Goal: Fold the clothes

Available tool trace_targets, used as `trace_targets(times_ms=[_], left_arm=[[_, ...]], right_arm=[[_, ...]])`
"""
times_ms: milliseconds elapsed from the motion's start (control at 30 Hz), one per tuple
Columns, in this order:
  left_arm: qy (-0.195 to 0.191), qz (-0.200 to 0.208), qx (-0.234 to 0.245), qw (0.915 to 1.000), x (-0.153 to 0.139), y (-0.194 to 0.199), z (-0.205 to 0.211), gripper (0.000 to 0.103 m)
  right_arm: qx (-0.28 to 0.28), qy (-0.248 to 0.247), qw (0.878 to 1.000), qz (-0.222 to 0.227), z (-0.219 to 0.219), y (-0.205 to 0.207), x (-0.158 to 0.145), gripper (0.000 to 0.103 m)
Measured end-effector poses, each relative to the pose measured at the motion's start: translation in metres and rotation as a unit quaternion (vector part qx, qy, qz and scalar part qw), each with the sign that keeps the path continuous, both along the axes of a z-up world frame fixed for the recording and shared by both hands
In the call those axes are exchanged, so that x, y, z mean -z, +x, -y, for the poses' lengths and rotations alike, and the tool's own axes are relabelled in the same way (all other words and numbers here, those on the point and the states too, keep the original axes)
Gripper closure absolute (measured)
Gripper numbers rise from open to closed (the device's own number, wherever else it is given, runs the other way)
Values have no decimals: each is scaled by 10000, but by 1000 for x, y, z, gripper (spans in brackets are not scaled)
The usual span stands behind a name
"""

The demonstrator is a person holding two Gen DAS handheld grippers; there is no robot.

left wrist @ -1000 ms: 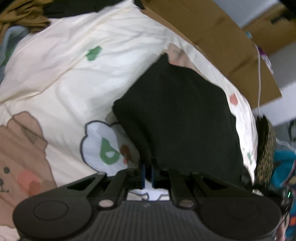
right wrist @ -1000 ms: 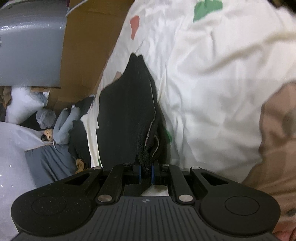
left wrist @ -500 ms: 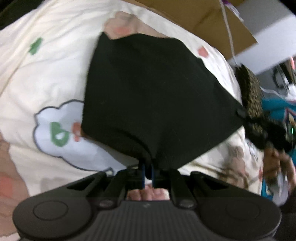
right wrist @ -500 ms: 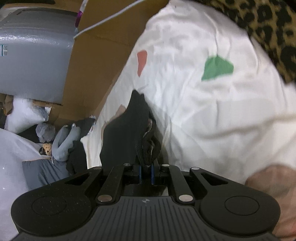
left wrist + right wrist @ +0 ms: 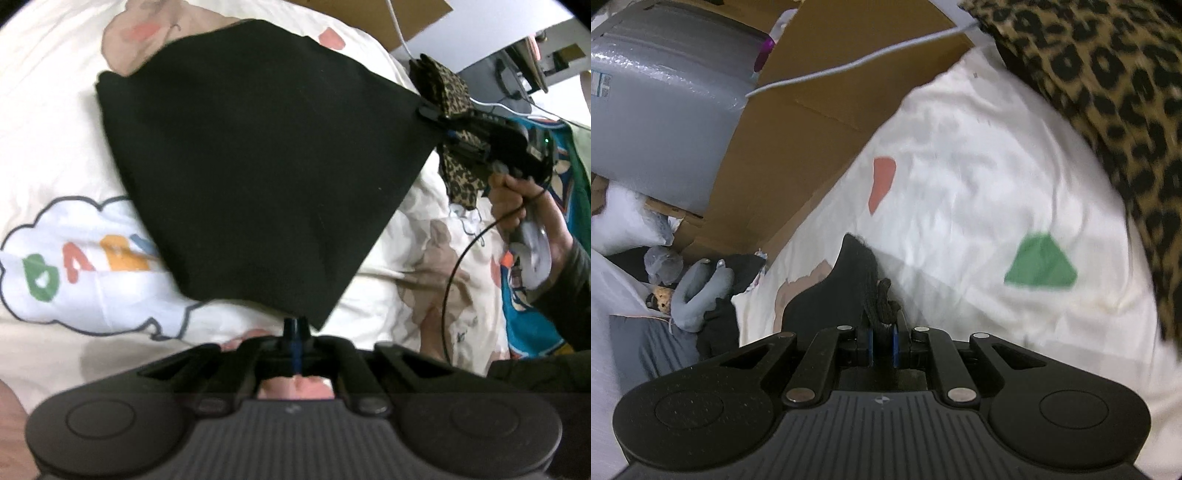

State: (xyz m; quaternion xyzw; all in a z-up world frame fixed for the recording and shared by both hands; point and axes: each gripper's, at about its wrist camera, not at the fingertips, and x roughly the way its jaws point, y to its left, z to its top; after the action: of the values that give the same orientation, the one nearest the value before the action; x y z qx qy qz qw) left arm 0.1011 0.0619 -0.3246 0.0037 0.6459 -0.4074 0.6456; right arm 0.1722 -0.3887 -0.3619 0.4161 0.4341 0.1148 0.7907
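A black garment [image 5: 258, 166] hangs stretched into a broad flat panel over the cream cartoon-print bed sheet [image 5: 74, 147]. My left gripper [image 5: 295, 332] pinches its near corner, jaws closing tight on the fabric. At the upper right of the left wrist view, my right gripper [image 5: 430, 110] holds the opposite corner, carried by a person's hand [image 5: 517, 199]. In the right wrist view, my right gripper [image 5: 882, 334] is shut on a bunched edge of the black garment [image 5: 849, 280], which drops away to the left above the sheet [image 5: 960, 184].
A leopard-print cloth [image 5: 1108, 92] lies on the bed just right of the right gripper, also the leopard-print cloth [image 5: 450, 92] behind it. Cardboard [image 5: 812, 129], a grey wrapped package [image 5: 665, 110] and a grey plush toy [image 5: 694, 291] sit beyond the bed edge. Teal fabric [image 5: 535, 295] lies at the right.
The two grippers have drawn apart, and the black garment has gone from a bunched, folded shape to a wide taut panel. The right gripper moved toward the leopard-print cloth.
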Motion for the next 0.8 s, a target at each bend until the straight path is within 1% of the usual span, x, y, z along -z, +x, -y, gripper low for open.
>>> trace_targets(times_ms=[133,267,400,533,633,667,700,733,800], left_arm=[[139,131,-158,9997,-1,16,-3,103],[229,281,-409,9985,-2,30,-6,97],[238,394,-510,9976,-4,38,-9,89],[291,502,-573,9967,-6,42,-15,86],[296,483,-631,9964,-6,45,-19,85],[302,479,-651,9963,-6,46,-20,82],[318,483,-666,9961,-5,46,-20,76],[338,485,-681,9959,-4,47,-20,73],[378,467,-722,9956,-3,48,-19,59]], right_arm=[[-96,-213,9997,26,3,17,-1,95],[-228,-382,9990,-7,9,33,-1,95],[-357,-555,9978,-25,13,47,-5,95],[-421,-699,9967,50,16,61,-13,95],[-348,-765,9964,62,20,74,-14,95],[-304,-745,9968,39,23,77,-12,94],[-260,-687,9973,3,25,80,-8,94],[-219,-589,9980,-42,28,83,-3,91],[-88,-384,9991,-158,34,83,10,89]])
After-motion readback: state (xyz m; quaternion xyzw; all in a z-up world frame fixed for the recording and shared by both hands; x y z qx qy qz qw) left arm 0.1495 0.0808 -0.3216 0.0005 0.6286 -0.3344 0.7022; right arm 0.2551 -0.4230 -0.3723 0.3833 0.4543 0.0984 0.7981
